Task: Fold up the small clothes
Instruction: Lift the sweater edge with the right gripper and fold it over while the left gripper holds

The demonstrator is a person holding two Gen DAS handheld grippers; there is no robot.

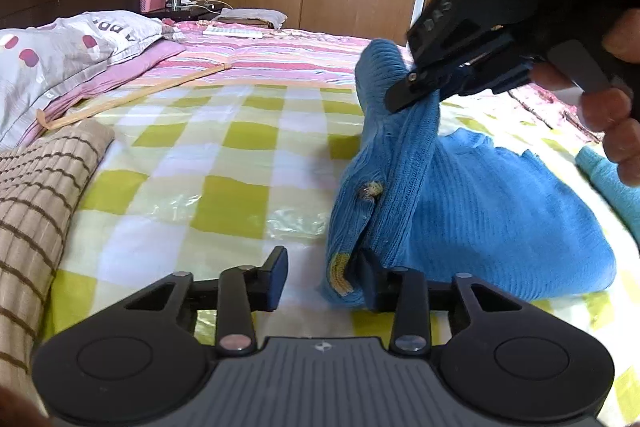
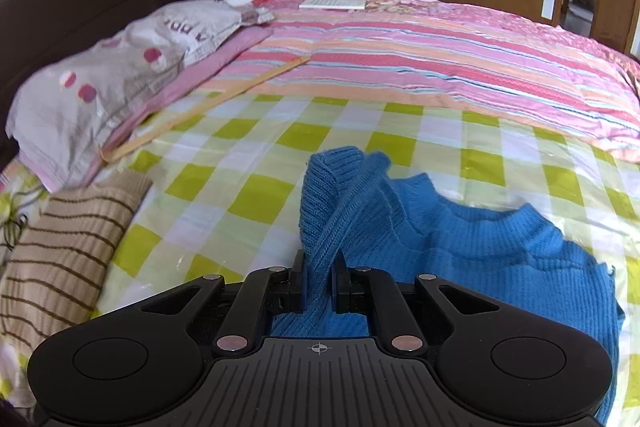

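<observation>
A blue knit sweater (image 1: 480, 211) lies on the green checked sheet (image 1: 208, 155). My right gripper (image 2: 320, 279) is shut on a ribbed fold of the sweater (image 2: 500, 251) and holds it up off the bed. In the left wrist view, that right gripper (image 1: 416, 87) is at the upper right, held by a person's hand (image 1: 612, 115), with blue knit hanging from it. My left gripper (image 1: 324, 273) is open low over the sheet. The sweater's lower corner, with a yellow patch, sits against its right pad (image 1: 370, 275). Its left pad (image 1: 278, 267) is clear of the cloth.
A beige sweater with brown stripes (image 1: 36, 195) lies folded at the left. Behind it are a spotted pillow (image 1: 60, 55), a thin wooden stick (image 1: 132, 99) and a pink striped quilt (image 2: 420, 67). A light-blue garment (image 1: 612, 179) shows at the right edge.
</observation>
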